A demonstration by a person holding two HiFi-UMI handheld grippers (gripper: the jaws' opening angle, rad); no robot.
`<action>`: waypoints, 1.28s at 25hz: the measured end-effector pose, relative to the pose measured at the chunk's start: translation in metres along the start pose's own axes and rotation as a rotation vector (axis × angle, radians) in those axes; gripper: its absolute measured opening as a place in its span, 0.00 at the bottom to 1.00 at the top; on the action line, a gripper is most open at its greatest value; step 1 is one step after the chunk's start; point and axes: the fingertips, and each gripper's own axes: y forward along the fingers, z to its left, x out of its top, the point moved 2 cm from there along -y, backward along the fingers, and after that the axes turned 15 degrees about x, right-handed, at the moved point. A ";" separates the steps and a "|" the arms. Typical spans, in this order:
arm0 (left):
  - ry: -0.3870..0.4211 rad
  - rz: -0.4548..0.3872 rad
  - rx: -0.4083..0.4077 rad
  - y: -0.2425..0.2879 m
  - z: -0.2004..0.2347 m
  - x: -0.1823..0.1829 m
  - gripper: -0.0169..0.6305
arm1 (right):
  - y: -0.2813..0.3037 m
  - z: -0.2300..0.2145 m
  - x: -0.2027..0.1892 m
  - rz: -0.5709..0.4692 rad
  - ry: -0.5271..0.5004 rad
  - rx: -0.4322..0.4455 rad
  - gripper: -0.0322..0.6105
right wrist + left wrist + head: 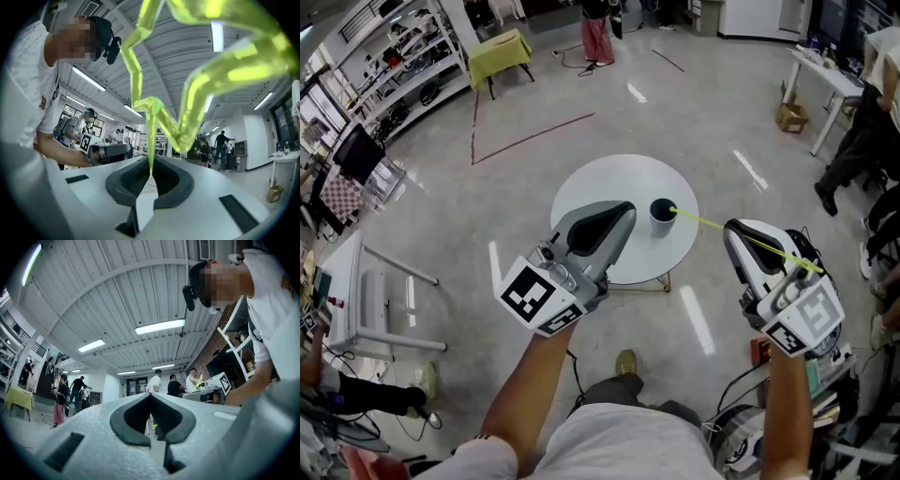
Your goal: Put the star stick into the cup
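Yellow-green translucent plastic star stick (pixel 703 222), clamped in the right gripper (pixel 729 230), reaches the mouth of the dark round cup (pixel 661 218) on the round white worktop (pixel 600 192) in the head view, only the right gripper view shows its star head (pixel 151 105), and the left gripper (pixel 626 212) is closed on nothing.

Bright ceiling strip lights (pixel 159 326) glare on the glossy floor (pixel 703 319); fisheye edges darken

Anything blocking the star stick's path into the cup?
Nothing visible. The star stick, clamped in the right gripper, has its tip at the cup rim. The left gripper is beside the cup, off that line.
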 end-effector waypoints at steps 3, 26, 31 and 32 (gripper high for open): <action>-0.008 0.000 -0.009 0.009 0.020 -0.005 0.05 | 0.017 -0.013 -0.006 0.019 -0.001 -0.008 0.08; -0.027 0.068 0.007 0.055 0.076 -0.059 0.05 | 0.062 -0.087 -0.100 0.359 0.064 0.063 0.08; -0.019 0.084 0.036 0.062 0.074 -0.074 0.05 | 0.069 -0.100 -0.124 0.417 0.076 0.119 0.08; -0.019 0.087 0.043 0.063 0.073 -0.077 0.05 | 0.070 -0.102 -0.127 0.425 0.077 0.131 0.08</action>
